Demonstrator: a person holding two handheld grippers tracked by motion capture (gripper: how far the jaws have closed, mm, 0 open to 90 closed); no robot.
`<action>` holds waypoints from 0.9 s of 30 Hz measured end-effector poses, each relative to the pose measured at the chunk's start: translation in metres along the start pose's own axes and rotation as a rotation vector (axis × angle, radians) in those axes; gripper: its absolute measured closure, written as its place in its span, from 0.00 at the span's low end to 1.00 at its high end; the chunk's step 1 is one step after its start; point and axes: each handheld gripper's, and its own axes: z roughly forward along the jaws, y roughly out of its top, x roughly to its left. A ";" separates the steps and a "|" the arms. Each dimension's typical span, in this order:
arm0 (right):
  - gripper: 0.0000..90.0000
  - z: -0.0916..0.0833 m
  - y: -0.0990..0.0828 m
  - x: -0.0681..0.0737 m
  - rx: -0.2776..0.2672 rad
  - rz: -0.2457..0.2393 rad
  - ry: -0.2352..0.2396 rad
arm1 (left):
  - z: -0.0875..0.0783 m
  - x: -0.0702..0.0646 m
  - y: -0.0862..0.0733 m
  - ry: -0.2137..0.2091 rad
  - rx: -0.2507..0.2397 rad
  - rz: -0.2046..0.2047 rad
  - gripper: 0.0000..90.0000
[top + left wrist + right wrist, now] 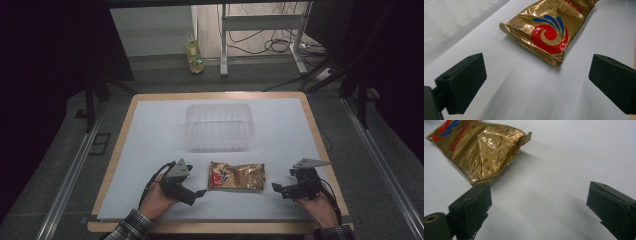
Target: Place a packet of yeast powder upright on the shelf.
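White sheet (150, 150) covers a wood-edged table (122, 145) at frame centre in the high view, dark floor around it. Clear plastic tub (218, 127) sits upper-centre on the sheet. Gold snack packet (236, 176) with a red-blue swirl lies flat just below the tub, lower centre. Left gripper (200, 193) is at lower left, held in the left hand (157, 200), tips near the packet's left end; jaws spread, nothing between them. In the left gripper view the packet (544, 30) is at upper centre, apart from both jaws. Right gripper (276, 188) is at lower right in the right hand (320, 207), jaws spread, empty. In the right gripper view the packet (479, 150) is at upper left, its crimped end just above the left jaw; contact unclear. Yellow bottle (194, 56) stands on the floor at top centre.
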 end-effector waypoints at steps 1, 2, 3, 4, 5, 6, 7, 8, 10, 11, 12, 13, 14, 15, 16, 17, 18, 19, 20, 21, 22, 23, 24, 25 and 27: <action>0.05 0.001 0.000 0.001 0.002 -0.020 -0.007 | 0.000 0.001 0.000 0.005 0.002 -0.006 0.03; 0.05 0.001 0.000 0.002 0.002 -0.036 -0.011 | 0.000 0.002 0.000 0.007 0.003 -0.012 0.04; 0.05 0.001 -0.001 0.003 0.003 -0.046 -0.014 | 0.000 0.002 0.000 0.007 0.003 -0.012 0.04; 0.05 0.001 -0.001 0.003 0.003 -0.046 -0.014 | 0.001 0.003 0.000 0.009 0.005 -0.013 0.04; 0.04 0.001 -0.001 0.003 0.003 -0.049 -0.017 | 0.001 0.003 -0.001 0.011 0.008 -0.011 0.05; 0.04 0.002 -0.001 0.002 0.006 -0.050 -0.020 | 0.001 0.003 0.000 0.012 0.009 -0.009 0.06; 0.04 0.002 -0.001 0.002 0.006 -0.050 -0.020 | 0.001 0.003 0.000 0.012 0.009 -0.009 0.07; 0.03 0.003 -0.002 0.002 0.013 -0.050 -0.019 | 0.001 0.003 0.000 0.008 0.008 -0.013 0.07; 0.03 0.003 -0.002 0.002 0.018 -0.050 -0.021 | 0.001 0.003 0.000 0.008 0.008 -0.012 0.08; 0.03 0.004 -0.002 0.003 0.024 -0.056 -0.022 | 0.001 0.003 0.000 0.008 0.010 -0.010 0.08; 0.03 0.004 -0.002 0.003 0.024 -0.056 -0.022 | 0.001 0.003 0.000 0.008 0.010 -0.010 0.09; 0.03 0.004 -0.002 0.003 0.026 -0.058 -0.023 | 0.001 0.003 0.000 0.009 0.008 -0.013 0.09; 0.03 0.004 -0.002 0.003 0.026 -0.058 -0.023 | 0.001 0.003 0.000 0.009 0.008 -0.013 0.10; 0.03 0.004 -0.002 0.003 0.026 -0.058 -0.023 | 0.000 0.003 0.000 0.008 0.005 -0.015 0.10; 0.03 0.004 -0.002 0.003 0.029 -0.057 -0.021 | 0.000 0.003 0.000 0.009 0.002 -0.015 0.11; 0.03 0.005 -0.003 0.002 0.037 -0.055 -0.021 | -0.001 0.003 0.001 0.007 -0.006 -0.015 0.13; 0.03 0.005 -0.003 0.002 0.037 -0.055 -0.021 | -0.001 0.003 0.001 0.007 -0.006 -0.015 0.14; 0.03 0.006 -0.003 0.002 0.044 -0.057 -0.026 | -0.001 0.002 0.001 0.005 -0.011 -0.014 0.15; 0.03 0.007 -0.003 0.002 0.046 -0.063 -0.026 | -0.001 0.002 0.002 0.005 -0.014 -0.013 0.16; 0.03 0.007 -0.003 0.003 0.045 -0.061 -0.024 | -0.001 0.002 0.002 0.001 -0.015 -0.013 0.19; 0.03 0.007 -0.003 0.003 0.044 -0.062 -0.023 | -0.001 0.002 0.003 -0.001 -0.018 -0.010 0.20; 0.03 0.007 -0.003 0.003 0.044 -0.063 -0.025 | 0.000 0.001 0.004 -0.004 -0.022 -0.007 0.22; 0.03 0.007 -0.003 0.003 0.044 -0.063 -0.025 | 0.000 0.001 0.004 -0.004 -0.022 -0.007 0.24; 0.03 0.007 -0.003 0.003 0.044 -0.067 -0.026 | 0.000 0.001 0.005 -0.006 -0.023 -0.005 0.24; 0.03 0.007 -0.003 0.003 0.048 -0.064 -0.025 | 0.001 0.000 0.007 -0.015 -0.028 -0.001 0.28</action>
